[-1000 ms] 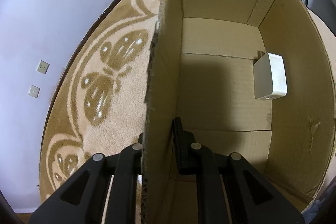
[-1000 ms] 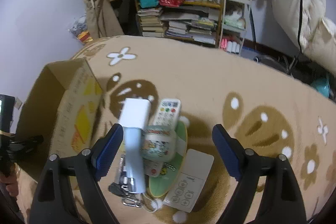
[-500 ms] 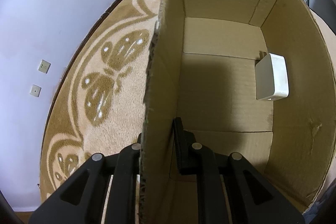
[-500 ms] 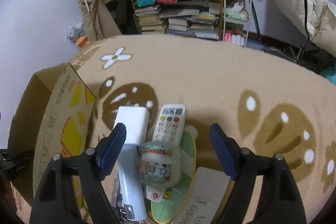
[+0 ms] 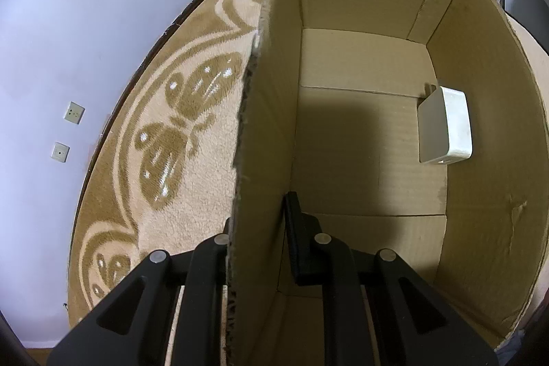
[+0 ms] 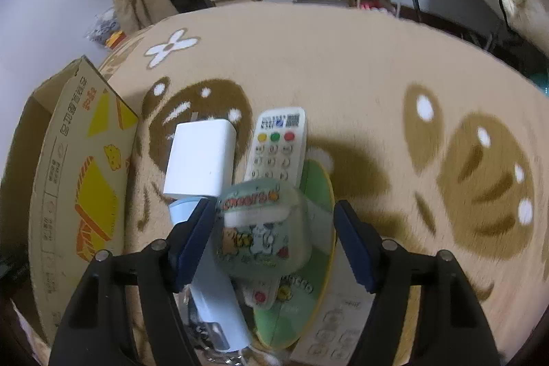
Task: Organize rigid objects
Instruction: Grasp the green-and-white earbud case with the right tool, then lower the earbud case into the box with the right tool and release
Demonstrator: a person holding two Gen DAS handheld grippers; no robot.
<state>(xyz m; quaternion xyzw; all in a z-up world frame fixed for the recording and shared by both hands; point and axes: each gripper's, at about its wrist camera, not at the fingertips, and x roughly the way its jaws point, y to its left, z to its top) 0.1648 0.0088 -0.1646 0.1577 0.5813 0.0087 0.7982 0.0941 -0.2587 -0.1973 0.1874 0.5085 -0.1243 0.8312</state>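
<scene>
The right gripper (image 6: 272, 240) has dropped closer than a second ago, its jaws closing around one translucent green cartoon-printed case (image 6: 262, 228), not yet pressing it. At 12 o'clock lies one white remote control (image 6: 279, 144), at 11 one white rectangular charger block (image 6: 202, 160). The left gripper (image 5: 255, 228), unmoved, stays clamped on the brown cardboard box (image 5: 260, 126) wall; one white adapter (image 5: 446, 126) lies inside.

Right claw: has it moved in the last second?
Yes. The right claw has come down toward the pile: the white remote looms larger, and its closing jaws now flank the cartoon-print case.
</scene>
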